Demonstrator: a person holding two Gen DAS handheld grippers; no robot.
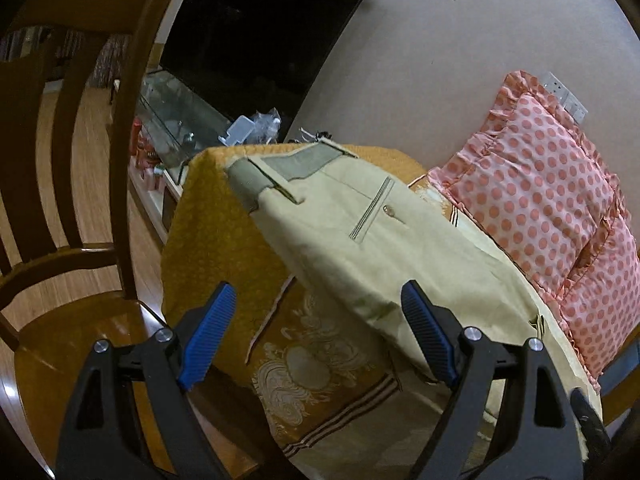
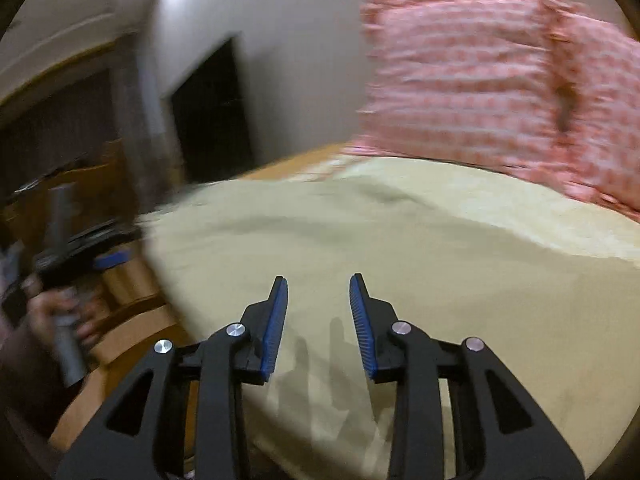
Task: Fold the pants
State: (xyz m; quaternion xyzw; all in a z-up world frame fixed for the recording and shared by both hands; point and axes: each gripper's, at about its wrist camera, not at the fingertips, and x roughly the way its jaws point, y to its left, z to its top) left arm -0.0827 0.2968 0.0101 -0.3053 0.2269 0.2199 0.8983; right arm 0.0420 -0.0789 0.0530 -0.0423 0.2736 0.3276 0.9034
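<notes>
Beige pants (image 1: 360, 236) lie on an orange patterned cloth (image 1: 216, 224) over a table, waistband at the far end, a buttoned back pocket facing up. My left gripper (image 1: 320, 300) is open wide and empty, just above the near part of the pants. In the blurred right wrist view the pants (image 2: 400, 240) spread across the middle. My right gripper (image 2: 319, 282) is open and empty, just over the near fabric. The left gripper (image 2: 80, 252) shows at the left edge of that view, held in a hand.
A pink polka-dot pillow (image 1: 560, 216) lies along the right of the pants and shows in the right wrist view (image 2: 480, 80). A wooden chair (image 1: 72, 160) stands close at left. A dark TV (image 1: 260, 28) and a glass cabinet (image 1: 176, 120) stand behind.
</notes>
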